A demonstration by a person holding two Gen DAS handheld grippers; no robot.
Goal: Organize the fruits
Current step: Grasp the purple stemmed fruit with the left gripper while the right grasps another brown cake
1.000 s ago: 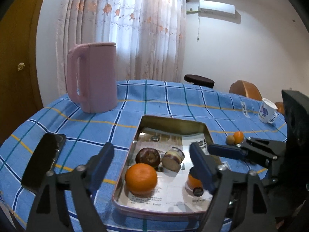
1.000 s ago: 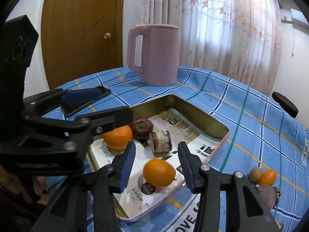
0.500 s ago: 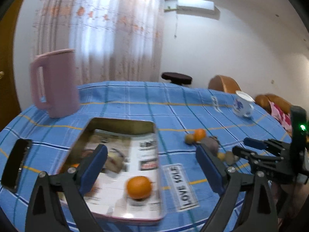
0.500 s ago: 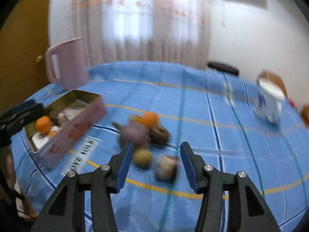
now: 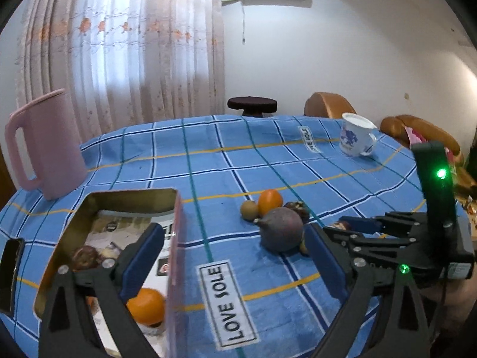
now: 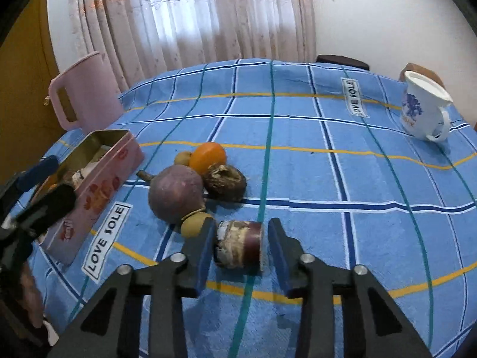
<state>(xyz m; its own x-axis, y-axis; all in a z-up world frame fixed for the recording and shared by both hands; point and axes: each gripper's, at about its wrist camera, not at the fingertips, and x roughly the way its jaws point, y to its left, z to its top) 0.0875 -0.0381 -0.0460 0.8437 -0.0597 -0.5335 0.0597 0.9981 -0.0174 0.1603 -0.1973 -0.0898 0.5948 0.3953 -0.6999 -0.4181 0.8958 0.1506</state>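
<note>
Right wrist view: the right gripper [image 6: 241, 238] has just been closing its jaws around a cut piece of fruit [image 6: 238, 244] lying on its side on the blue checked tablecloth [image 6: 298, 179]. The left pad sits against the pale cut end. At the dark end I can make out a sliver of cloth before the other pad, so I would not call it gripped yet.

The loose heap lies at eleven o'clock from that piece: a small yellow-brown fruit [image 6: 193, 225] just beside the left finger, a big purple fruit [image 6: 176, 192], a wrinkled dark one [image 6: 225, 182] and a small orange [image 6: 207, 156]. The pink tin [image 6: 98, 185] stands at nine o'clock of the heap.

The worry, to my eye, is that finger beside the yellow-brown fruit. A lift or twist could nudge it and set the round purple one rolling. The short piece may also slip if pinched off-centre.

The left wrist view shows the tin's paper-lined inside [image 5: 125, 223], with an orange [image 5: 146, 305] and a dark fruit [image 5: 85, 256] already in. The other camera gets mostly the wall. It also shows the left gripper [image 5: 232, 238], whose jaws have just been opening, spread wide over the cloth with nothing between them. The cut piece is almost hidden there.
</note>
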